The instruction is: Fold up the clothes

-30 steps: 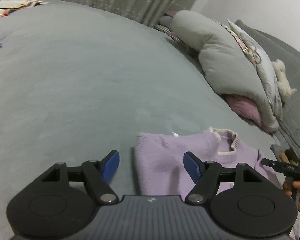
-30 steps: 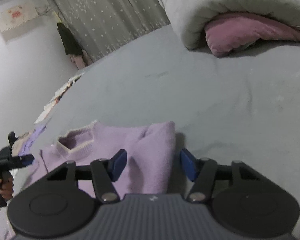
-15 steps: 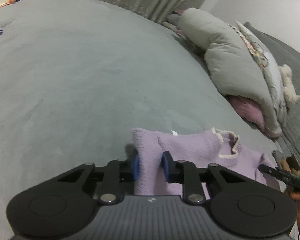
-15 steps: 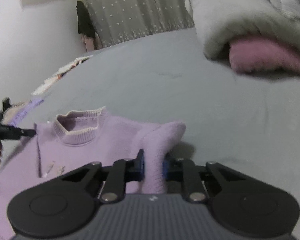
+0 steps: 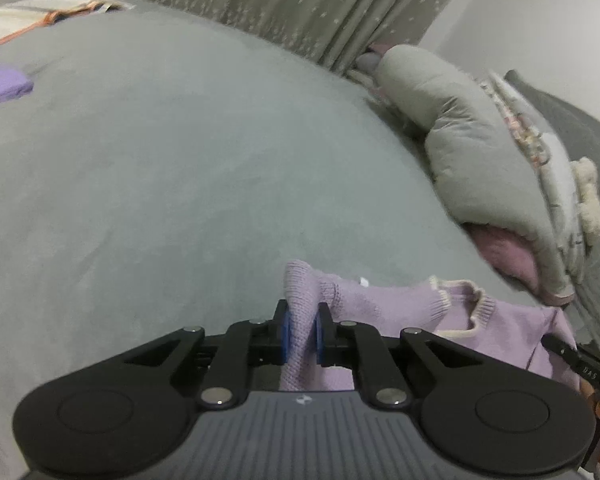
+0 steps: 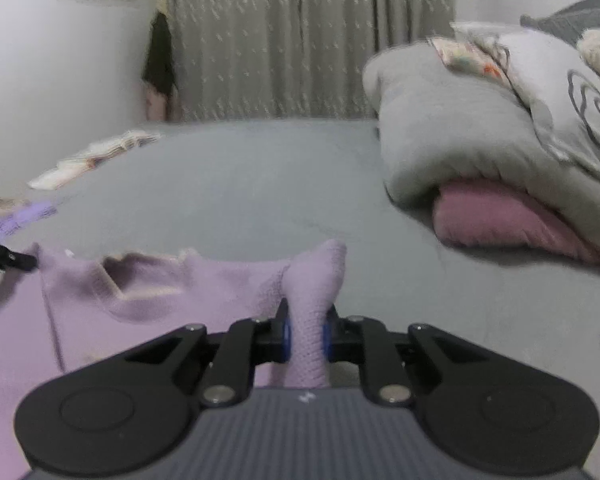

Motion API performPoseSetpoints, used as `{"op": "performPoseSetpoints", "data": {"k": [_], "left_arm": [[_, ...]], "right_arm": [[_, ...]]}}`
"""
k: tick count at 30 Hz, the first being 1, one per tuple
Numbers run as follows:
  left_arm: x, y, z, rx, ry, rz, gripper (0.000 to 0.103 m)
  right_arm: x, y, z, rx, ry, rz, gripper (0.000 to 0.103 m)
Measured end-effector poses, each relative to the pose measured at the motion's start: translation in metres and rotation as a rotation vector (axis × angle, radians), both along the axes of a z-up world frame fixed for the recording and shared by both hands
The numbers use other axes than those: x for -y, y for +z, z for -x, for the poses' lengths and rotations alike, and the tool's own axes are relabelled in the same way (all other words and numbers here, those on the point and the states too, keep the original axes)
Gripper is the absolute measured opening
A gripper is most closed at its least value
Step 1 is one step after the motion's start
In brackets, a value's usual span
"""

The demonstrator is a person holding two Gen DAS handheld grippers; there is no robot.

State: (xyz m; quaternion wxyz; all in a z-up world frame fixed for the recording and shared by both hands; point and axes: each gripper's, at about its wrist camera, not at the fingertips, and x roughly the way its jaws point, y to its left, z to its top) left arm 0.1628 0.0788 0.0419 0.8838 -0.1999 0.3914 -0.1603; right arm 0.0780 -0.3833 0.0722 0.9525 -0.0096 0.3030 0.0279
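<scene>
Bed: grey cover, wide and mostly bare; it carries everything I list here.

Sweater: lilac knit with a cream collar, lying toward the near edge of the bed, collar side facing the far edge. Both shoulder corners are bunched up off the cover.

Left gripper: my jaws have just been closing and now pinch a raised fold at one shoulder corner of the sweater; knit sits between the blue pads, pressed from both sides.

Right gripper: jaws likewise just closed, clamped on the other shoulder corner of the sweater. The fold stands up above the fingertips in a rounded peak. The right wrist view is blurred.

Duvet: grey, rolled in a heap along the bed's right side, with a pink layer showing under it.

Pillow: pale, patterned, on top of the duvet, a cream fluffy toy beside it.

Papers: light stack with an orange strap, at the far left corner of the bed.

Purple cloth: small folded piece near the left edge of the bed, well apart from the sweater.

Curtain: grey, speckled, beyond the far edge.
</scene>
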Motion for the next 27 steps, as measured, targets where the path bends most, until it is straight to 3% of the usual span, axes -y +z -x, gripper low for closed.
{"op": "performPoseSetpoints", "data": {"k": [3,7,9,12,14,18,21,27], "left_arm": [[0.000,-0.009,-0.004,-0.011,0.019,0.011,0.011],[-0.006,-0.006,-0.004,0.007,0.055,0.004,0.019],[-0.011,-0.005,-0.003,0.010,0.076,-0.011,0.045],[-0.016,-0.004,0.000,0.005,0.085,-0.030,0.050],[-0.018,-0.001,0.003,-0.001,0.087,-0.043,0.056],[-0.019,0.009,0.015,-0.009,0.098,-0.087,0.071],[-0.023,0.016,0.028,-0.016,0.099,-0.098,0.073],[-0.036,0.026,0.060,-0.047,0.134,-0.021,0.076]], "right_arm": [[-0.005,-0.031,-0.006,-0.078,-0.030,0.077,0.013],[-0.010,-0.026,-0.002,-0.048,-0.034,0.097,0.013],[-0.009,-0.026,0.000,-0.052,-0.033,0.094,0.014],[-0.006,-0.031,-0.004,-0.077,-0.052,0.084,0.027],[-0.002,-0.027,-0.002,-0.068,-0.085,0.065,0.050],[0.007,-0.009,0.008,-0.033,-0.099,-0.019,0.053],[0.019,-0.001,0.019,-0.051,-0.119,-0.103,0.057],[0.057,-0.012,0.043,-0.166,-0.170,-0.306,0.059]]}}
